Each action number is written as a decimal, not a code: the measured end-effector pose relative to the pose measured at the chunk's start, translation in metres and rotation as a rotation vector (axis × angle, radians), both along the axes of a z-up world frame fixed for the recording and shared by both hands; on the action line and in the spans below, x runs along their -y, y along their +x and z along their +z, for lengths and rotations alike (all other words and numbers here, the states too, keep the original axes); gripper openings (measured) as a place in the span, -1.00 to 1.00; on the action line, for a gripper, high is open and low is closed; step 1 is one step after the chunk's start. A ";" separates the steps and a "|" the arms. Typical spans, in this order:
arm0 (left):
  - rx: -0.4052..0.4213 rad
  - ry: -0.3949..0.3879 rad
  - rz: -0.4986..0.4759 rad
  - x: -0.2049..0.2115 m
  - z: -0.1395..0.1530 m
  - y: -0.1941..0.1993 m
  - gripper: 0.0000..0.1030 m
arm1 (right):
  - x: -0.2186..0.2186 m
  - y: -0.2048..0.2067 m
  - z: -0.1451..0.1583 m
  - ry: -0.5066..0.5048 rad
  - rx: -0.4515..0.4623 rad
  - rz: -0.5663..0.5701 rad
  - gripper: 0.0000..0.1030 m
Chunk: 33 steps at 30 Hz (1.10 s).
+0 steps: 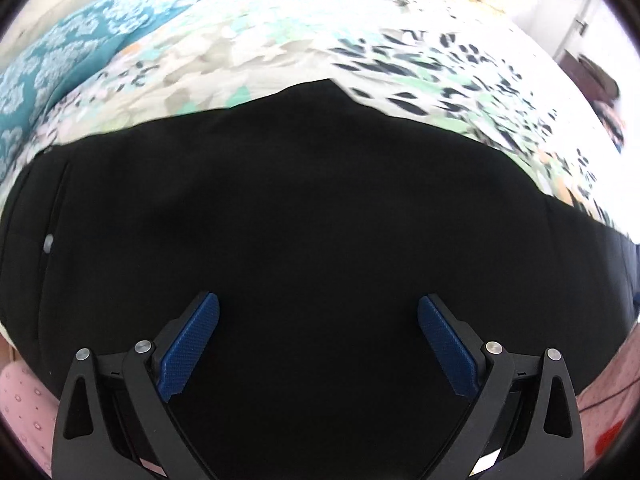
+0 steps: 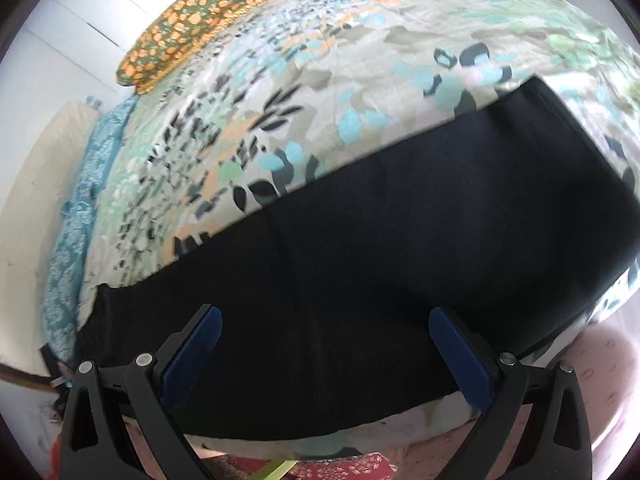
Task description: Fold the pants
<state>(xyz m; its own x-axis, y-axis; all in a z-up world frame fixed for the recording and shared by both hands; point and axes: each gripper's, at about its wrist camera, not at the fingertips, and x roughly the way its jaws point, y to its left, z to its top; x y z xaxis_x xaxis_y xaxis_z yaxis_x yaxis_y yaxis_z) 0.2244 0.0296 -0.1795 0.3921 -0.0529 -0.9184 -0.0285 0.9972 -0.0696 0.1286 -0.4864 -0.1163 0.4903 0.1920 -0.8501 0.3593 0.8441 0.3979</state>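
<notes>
1. Two grippers, left (image 1: 318, 312) and right (image 2: 325, 324), hover over black pants (image 1: 280, 208), jaws spread wide, nothing between them.
2. Pants lie flat across the floral bedspread (image 2: 320, 92), near its front edge.
3. Judged step: reaching for a grasp. Lower each gripper to an edge, pinch all layers together, and lift both ends evenly so the fold lands square.

No readable text, labels, brands or numbers in either view. Pants (image 1: 304, 208) are plain black, bedsheet (image 2: 304, 92) carries only a leaf print, and neither tool shows any markings.
</notes>
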 end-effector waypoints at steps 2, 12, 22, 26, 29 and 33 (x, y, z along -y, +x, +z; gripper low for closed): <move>0.008 0.009 0.004 -0.001 0.000 -0.001 0.94 | 0.025 -0.002 0.007 -0.038 0.014 -0.024 0.99; -0.002 0.042 0.009 0.004 -0.003 0.000 0.96 | 0.084 -0.002 -0.026 0.022 -0.146 0.009 1.00; 0.004 0.052 -0.005 0.005 -0.004 0.001 0.99 | 0.066 0.000 -0.030 -0.147 -0.189 0.072 1.00; 0.018 0.059 -0.010 0.006 -0.004 -0.001 0.99 | 0.063 -0.005 -0.008 -0.190 -0.082 0.023 0.98; 0.028 0.074 -0.019 0.008 -0.005 -0.002 0.99 | 0.074 -0.005 0.009 -0.207 0.010 0.000 0.98; 0.025 0.074 -0.017 0.008 -0.005 -0.001 0.99 | 0.082 0.014 0.009 -0.230 -0.012 0.063 0.89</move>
